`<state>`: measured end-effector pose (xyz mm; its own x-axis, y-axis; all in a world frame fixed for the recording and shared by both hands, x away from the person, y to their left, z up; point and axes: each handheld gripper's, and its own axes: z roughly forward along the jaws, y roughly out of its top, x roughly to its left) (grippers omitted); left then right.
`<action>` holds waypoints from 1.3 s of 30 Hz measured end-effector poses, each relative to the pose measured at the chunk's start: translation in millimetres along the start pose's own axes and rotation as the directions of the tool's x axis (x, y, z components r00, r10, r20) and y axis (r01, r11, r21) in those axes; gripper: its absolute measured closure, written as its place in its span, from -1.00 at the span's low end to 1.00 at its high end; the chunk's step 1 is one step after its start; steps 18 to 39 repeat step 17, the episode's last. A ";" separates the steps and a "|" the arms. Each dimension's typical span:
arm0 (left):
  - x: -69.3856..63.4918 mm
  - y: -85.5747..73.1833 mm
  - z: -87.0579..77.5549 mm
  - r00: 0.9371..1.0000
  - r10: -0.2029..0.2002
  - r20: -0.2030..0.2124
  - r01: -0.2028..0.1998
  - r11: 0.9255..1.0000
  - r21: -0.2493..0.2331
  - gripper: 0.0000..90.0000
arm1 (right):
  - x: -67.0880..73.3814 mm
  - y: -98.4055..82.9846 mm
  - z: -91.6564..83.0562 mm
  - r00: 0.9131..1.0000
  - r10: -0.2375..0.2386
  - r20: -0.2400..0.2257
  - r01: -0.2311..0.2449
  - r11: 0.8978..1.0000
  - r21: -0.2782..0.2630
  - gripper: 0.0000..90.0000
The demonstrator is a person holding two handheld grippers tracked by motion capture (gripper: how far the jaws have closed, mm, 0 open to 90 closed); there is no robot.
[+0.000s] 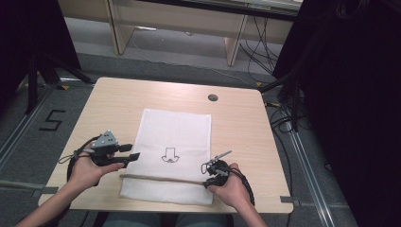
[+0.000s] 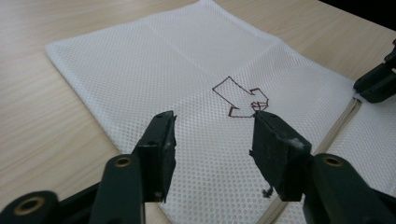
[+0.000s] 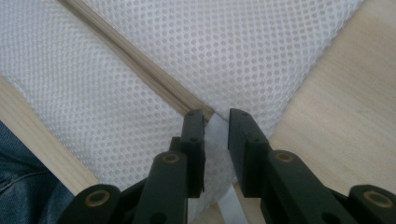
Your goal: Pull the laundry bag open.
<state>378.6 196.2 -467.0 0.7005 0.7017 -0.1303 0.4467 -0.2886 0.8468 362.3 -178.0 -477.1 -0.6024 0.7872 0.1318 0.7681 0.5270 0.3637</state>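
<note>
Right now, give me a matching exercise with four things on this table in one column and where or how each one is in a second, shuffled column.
1. left gripper
2. right gripper
3. mesh bag
4. round grommet

A. lies flat in the middle of the table
B. jaws wide apart above the mesh, nothing between them
C. sits in the tabletop beyond the bag
D. at the bag's zipper end, near its right edge

Pairs: 1-B, 2-D, 3-A, 4-C

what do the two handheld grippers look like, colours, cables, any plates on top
Both are black two-jaw tools. The left gripper carries a grey three-cornered plate and trails a black cable that loops off its outer side. The right gripper has a black cable curving round the wrist. Brass-coloured rivets mark the jaw arms. No sleeves reach the forearms.
</note>
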 end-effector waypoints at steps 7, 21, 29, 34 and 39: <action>10.4 -14.8 -5.9 0.998 0.010 -0.070 -0.008 1.000 0.029 -0.10 | 7.1 1.6 -10.2 0.999 -0.041 0.029 0.044 0.993 -0.106 0.47; 25.1 -17.4 -9.2 0.994 -0.038 -0.101 0.040 0.999 0.020 -0.12 | 2.4 1.8 -10.1 0.999 0.002 0.032 0.003 0.990 -0.142 0.43; 25.1 -17.4 -9.2 0.994 -0.038 -0.101 0.040 0.999 0.020 -0.12 | 2.4 1.8 -10.1 0.999 0.002 0.032 0.003 0.990 -0.142 0.43; 25.1 -17.4 -9.2 0.994 -0.038 -0.101 0.040 0.999 0.020 -0.12 | 2.4 1.8 -10.1 0.999 0.002 0.032 0.003 0.990 -0.142 0.43; 25.1 -17.4 -9.2 0.994 -0.038 -0.101 0.040 0.999 0.020 -0.12 | 2.4 1.8 -10.1 0.999 0.002 0.032 0.003 0.990 -0.142 0.43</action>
